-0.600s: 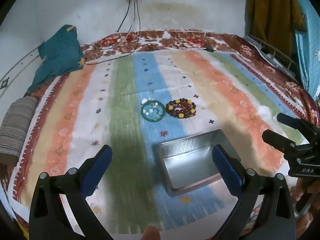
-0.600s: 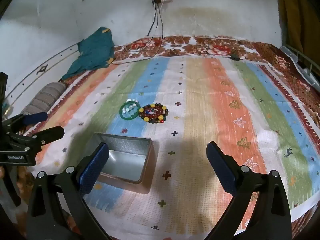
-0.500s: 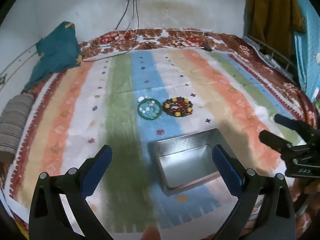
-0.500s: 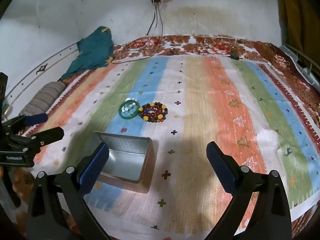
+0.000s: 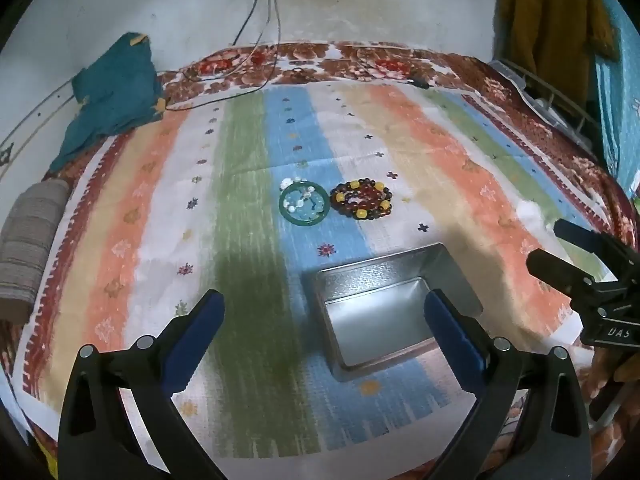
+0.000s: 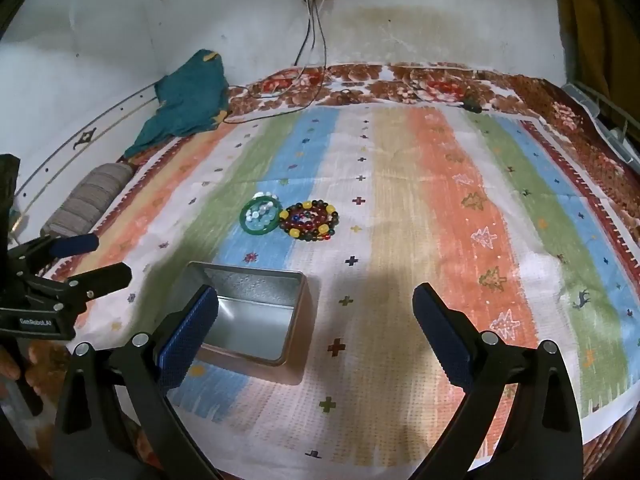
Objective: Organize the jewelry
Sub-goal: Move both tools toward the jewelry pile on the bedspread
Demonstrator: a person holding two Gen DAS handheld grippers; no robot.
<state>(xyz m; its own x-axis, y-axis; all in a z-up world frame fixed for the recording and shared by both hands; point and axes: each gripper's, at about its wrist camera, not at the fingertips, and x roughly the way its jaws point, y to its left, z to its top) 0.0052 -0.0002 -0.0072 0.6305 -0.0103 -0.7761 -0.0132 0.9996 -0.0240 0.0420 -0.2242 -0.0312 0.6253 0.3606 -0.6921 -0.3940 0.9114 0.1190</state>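
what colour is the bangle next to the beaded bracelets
Green; the bangle rings some white beads, seen best in the left wrist view.

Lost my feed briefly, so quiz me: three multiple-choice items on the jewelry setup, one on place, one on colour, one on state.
1. Where does the green bangle lie relative to the multicoloured bead bracelets?
A. to their left, beside them
B. inside the metal tin
C. on the teal cloth

2. What colour are the gripper pads?
A. red
B. blue
C. yellow

3. What is in the metal tin?
A. a bangle
B. beads
C. nothing

Answers:
1 A, both lie side by side on the striped cloth.
2 B, blue pads show on both the left gripper and the right gripper.
3 C, its shiny bottom is bare.
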